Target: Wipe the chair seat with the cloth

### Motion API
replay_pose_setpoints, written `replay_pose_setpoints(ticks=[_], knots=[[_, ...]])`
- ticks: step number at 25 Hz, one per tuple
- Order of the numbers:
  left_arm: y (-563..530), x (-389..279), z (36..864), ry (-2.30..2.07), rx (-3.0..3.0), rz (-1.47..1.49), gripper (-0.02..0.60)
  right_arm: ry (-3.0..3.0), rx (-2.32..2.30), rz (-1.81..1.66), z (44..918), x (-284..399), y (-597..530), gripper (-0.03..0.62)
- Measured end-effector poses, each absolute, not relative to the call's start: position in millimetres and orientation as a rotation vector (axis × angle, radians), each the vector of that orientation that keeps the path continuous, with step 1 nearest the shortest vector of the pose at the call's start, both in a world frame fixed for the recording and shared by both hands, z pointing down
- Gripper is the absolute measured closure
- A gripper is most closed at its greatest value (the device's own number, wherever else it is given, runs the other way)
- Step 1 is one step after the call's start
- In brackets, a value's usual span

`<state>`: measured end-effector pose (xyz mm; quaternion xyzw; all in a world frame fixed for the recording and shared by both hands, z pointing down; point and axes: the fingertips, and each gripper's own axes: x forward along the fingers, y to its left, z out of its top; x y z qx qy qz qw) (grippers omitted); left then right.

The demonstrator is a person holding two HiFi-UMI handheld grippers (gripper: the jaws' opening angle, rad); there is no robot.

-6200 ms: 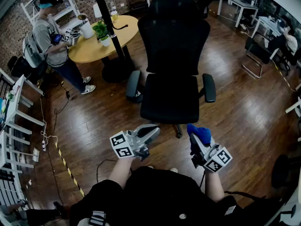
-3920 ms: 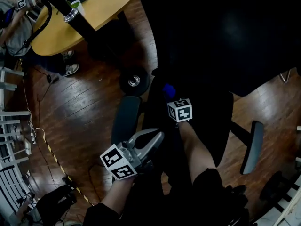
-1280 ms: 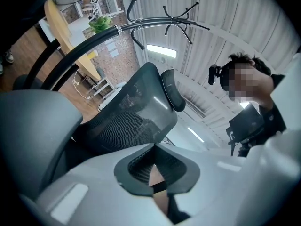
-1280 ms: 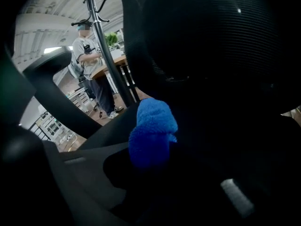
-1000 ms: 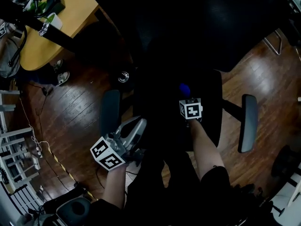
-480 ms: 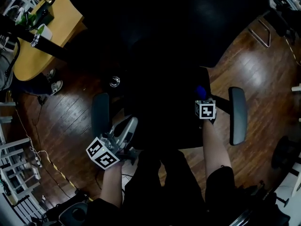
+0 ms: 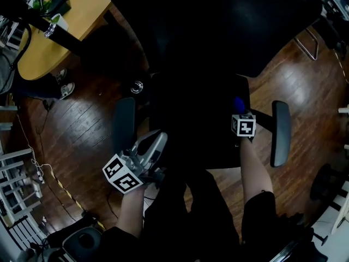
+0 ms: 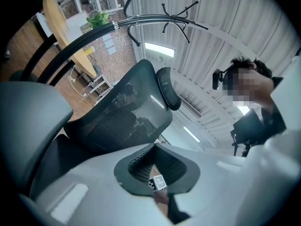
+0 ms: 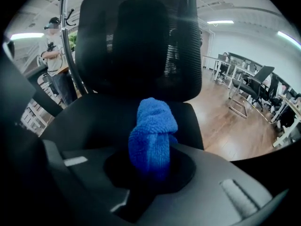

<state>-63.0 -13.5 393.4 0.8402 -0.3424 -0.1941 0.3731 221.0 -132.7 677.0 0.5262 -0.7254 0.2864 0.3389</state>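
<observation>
Since half a second ago our right gripper has slid a little further to our right, so the wiping stroke now sits near the right edge of the chair seat. Nearest to us, our left gripper hangs idle off the seat's front left corner, just beside the left armrest; its jaws are pressed together with nothing between them. Further out, the right gripper pinches the blue cloth, which bulges forward out of the clamped jaws as a bunched wad. It lies low over the black seat, though we cannot tell for certain that it is pressing on the surface. The right armrest stands near it, a gap apart. Beyond rises the mesh backrest, and farther off the round wooden table stands on the plank floor. We judge the wipe to be under way, with this pass close to spent. The next move calls for turning back toward our left on a fresh strip, keeping the wad pushed down and short of the seat's edge
</observation>
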Motion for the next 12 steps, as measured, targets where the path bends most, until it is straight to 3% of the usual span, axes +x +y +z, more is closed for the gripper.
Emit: replay_pose_setpoints(ticks=[12], knots=[[-0.4, -98.7, 381.9, -0.972, 2.123, -0.602, 0.584, -2.183, 0.96, 0.749, 674.5, -24.6, -109.7, 0.556]])
